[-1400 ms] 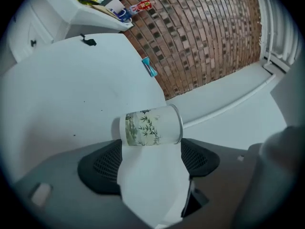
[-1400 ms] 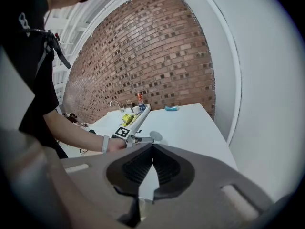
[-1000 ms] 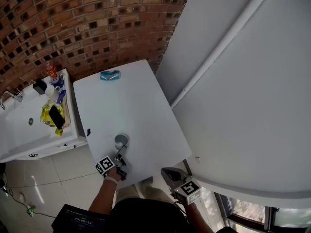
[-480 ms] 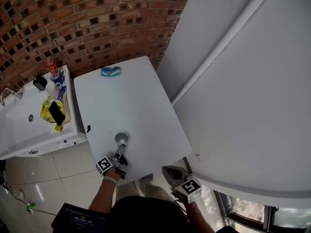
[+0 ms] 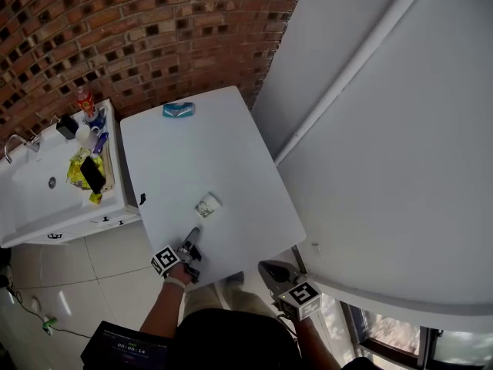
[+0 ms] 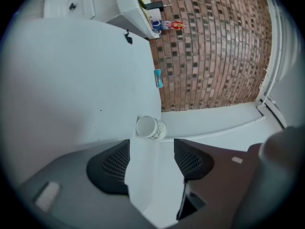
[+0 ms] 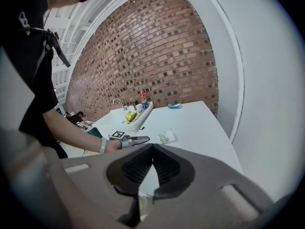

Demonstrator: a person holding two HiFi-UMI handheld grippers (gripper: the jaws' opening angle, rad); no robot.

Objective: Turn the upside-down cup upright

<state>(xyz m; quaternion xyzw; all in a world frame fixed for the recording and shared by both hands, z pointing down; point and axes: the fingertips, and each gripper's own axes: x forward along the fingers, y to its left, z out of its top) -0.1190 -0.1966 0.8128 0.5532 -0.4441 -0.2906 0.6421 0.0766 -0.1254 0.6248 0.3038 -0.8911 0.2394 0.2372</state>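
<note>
On the white rectangular desk (image 5: 231, 160), the white printed paper cup (image 5: 207, 205) lies on its side, near the desk edge closest to the person and well clear of the other edges. The left gripper view shows the cup's open mouth turned toward the left tongs (image 6: 151, 148), with the printed wall resting against the desk surface. The left tongs point at the cup from just short of it. Their jaws stand apart and are closing. Only bare desk shows between them, and the cup lies just beyond the tips, untouched. The right tongs (image 7: 153, 146) sit off the near right corner of the desk, apart from the cup. Their jaws meet at the tips with nothing between them. In the head view the person's left hand (image 5: 179, 274) carries the left tongs over the near desk edge. A small blue packet (image 5: 176, 110) rests at the far end of the desk, next to the red brick wall (image 5: 139, 29). A white sink unit (image 5: 46, 199) stands to the left of the desk. Bottles, a yellow item and a black flat object sit along its right side.
</note>
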